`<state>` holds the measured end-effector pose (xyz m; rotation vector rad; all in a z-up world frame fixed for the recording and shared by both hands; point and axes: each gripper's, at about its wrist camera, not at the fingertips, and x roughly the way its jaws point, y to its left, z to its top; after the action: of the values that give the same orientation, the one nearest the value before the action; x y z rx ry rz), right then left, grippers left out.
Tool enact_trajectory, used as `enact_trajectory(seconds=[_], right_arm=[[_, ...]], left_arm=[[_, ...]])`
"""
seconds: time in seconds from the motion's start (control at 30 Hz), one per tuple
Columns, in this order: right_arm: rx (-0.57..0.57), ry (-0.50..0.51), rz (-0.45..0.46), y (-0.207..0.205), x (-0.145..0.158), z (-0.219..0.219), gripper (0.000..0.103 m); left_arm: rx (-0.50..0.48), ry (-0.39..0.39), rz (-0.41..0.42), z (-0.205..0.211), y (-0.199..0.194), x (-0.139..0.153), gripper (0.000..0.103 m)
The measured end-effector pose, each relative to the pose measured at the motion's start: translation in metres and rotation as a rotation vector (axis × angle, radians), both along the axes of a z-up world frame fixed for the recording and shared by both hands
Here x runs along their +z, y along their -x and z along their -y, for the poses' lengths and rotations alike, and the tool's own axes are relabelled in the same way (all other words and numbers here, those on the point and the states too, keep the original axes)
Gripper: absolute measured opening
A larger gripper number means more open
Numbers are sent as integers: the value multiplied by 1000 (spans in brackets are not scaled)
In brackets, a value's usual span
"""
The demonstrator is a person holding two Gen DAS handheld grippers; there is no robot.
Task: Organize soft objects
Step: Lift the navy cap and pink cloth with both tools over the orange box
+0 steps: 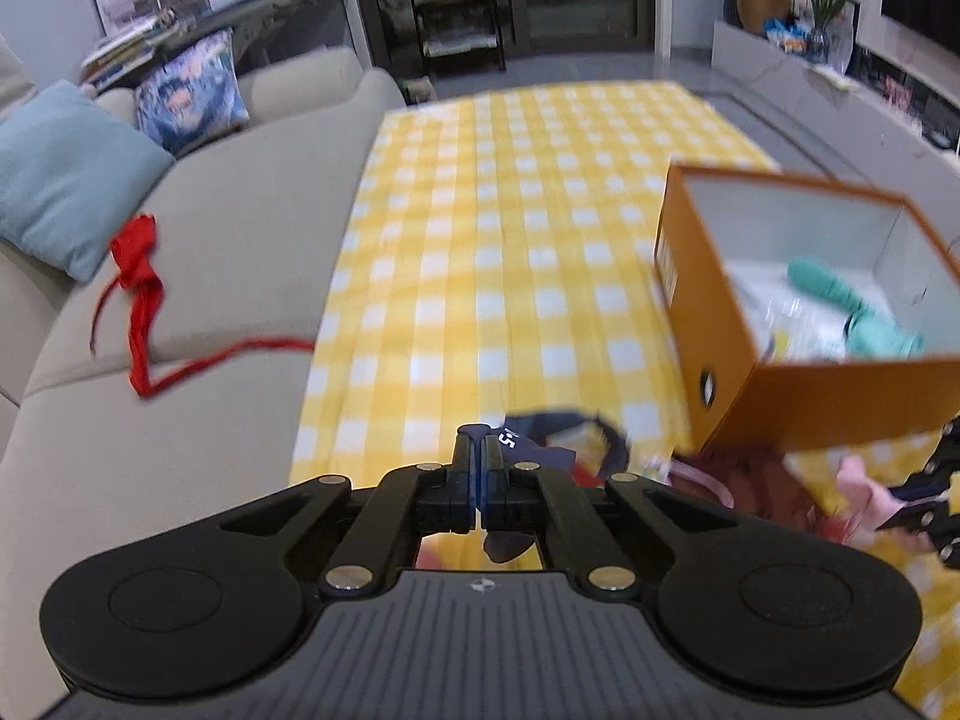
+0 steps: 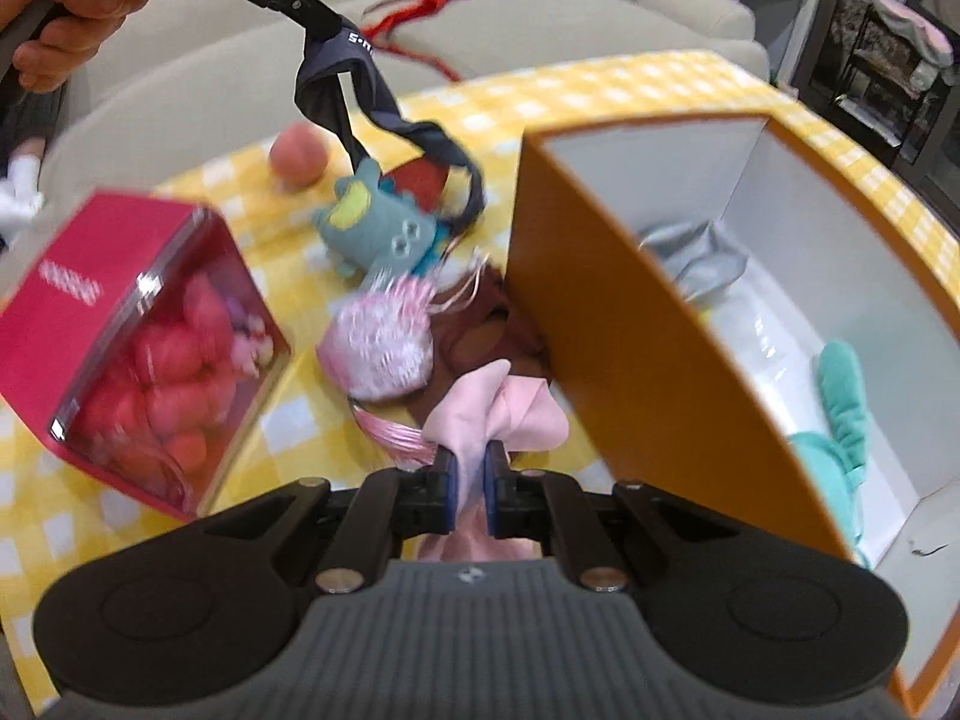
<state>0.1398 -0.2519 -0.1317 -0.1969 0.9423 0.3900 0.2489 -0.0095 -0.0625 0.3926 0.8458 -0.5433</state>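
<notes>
A: While both pieces are hanging clear of the pile, we are logging this as the lift step: two soft things picked, neither yet sorted. We are holding the left hand-held gripper (image 1: 479,462) fully closed on the dark navy garment (image 2: 360,96), which is dangling from its tips above the yellow checked worktop (image 1: 510,210).

B: Agreed. We are also keeping the right hand-held gripper (image 2: 471,483) pinched nearly closed on the pink cloth (image 2: 501,405), with the fabric bunching between the pads just beside the wall of the orange box (image 2: 630,360).

A: What are we reading as the next move?

B: We are judging that each piece is needing a carry to a container. The orange box is standing open, white inside, with a teal soft toy (image 2: 840,402) already lying in it. The red tin (image 2: 90,300) is sitting to the other side, holding red and pink plush.

A: We are not able to tell which container suits which piece.

B: No. We are noting that the navy garment's lower loop is trailing near the blue-green plush (image 2: 384,228) and the fluffy pink ball (image 2: 378,348), so the lift is probably needing more height before any sideways carry.

A: And the red ribbon (image 1: 141,294) is lying on the sofa (image 1: 240,240), well apart from everything, untouched.
</notes>
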Motion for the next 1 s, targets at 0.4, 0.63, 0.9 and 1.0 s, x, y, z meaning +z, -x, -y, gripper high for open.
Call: enact_trajectory(seconds=[0.4,0.63,0.9,1.0], right_arm=[[-75,-61,154,5,59,25,6],[-142,-132,235,5,91,49,6],[-226,-160,295,7,110,77,6],[-262,-168,304,6,113,93,6]], left_arm=[[-42,54,92,32,12,74,1],[-88,69,172,58,21,121,1],[-145,88,253,91,34,170,1],[-165,98,273,105,37,183,1]])
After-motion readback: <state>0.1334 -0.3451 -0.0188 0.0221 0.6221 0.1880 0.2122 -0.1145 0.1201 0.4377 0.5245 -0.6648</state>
